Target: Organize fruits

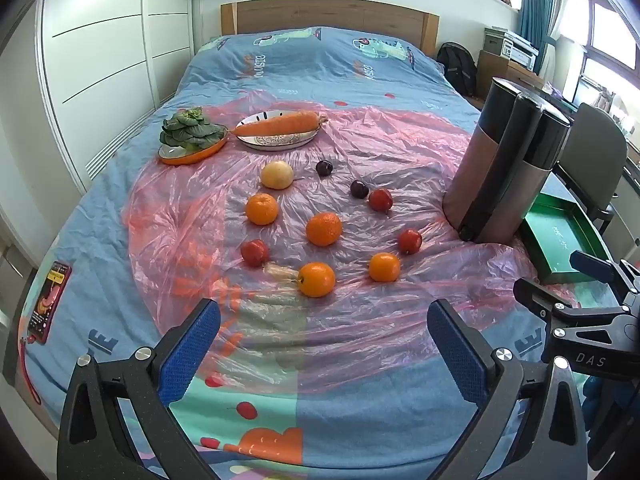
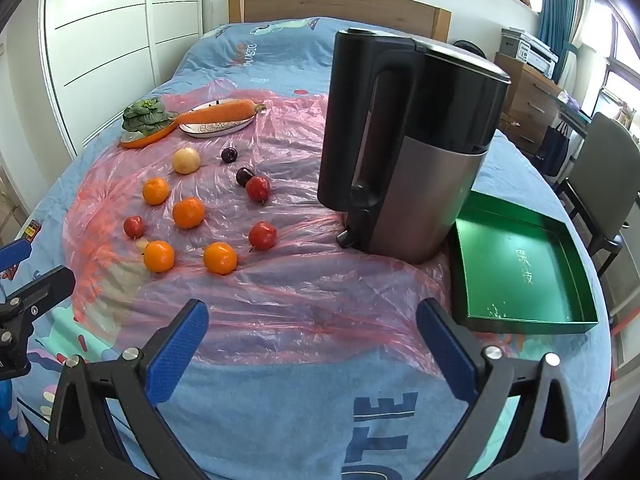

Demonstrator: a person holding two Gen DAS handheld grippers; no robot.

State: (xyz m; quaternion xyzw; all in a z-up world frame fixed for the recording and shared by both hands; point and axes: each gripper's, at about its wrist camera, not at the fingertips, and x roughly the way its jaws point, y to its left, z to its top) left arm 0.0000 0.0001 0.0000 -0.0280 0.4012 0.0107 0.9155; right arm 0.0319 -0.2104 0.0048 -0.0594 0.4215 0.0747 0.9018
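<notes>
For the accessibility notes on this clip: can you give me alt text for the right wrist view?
The open right gripper hovers empty over a bed covered with pink plastic sheet. Four oranges, three red fruits, two dark plums and a yellow fruit lie loose on it, left of a tall black and silver appliance and an empty green tray.

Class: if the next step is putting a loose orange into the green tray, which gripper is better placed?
Right, probably. The open right gripper sits beside the green tray; nearest orange lies just ahead.

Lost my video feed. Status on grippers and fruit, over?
Left gripper and right gripper open, empty. Round oranges and small red fruits loose on pink plastic sheet. Tall black-and-silver appliance blocks empty green tray.
</notes>
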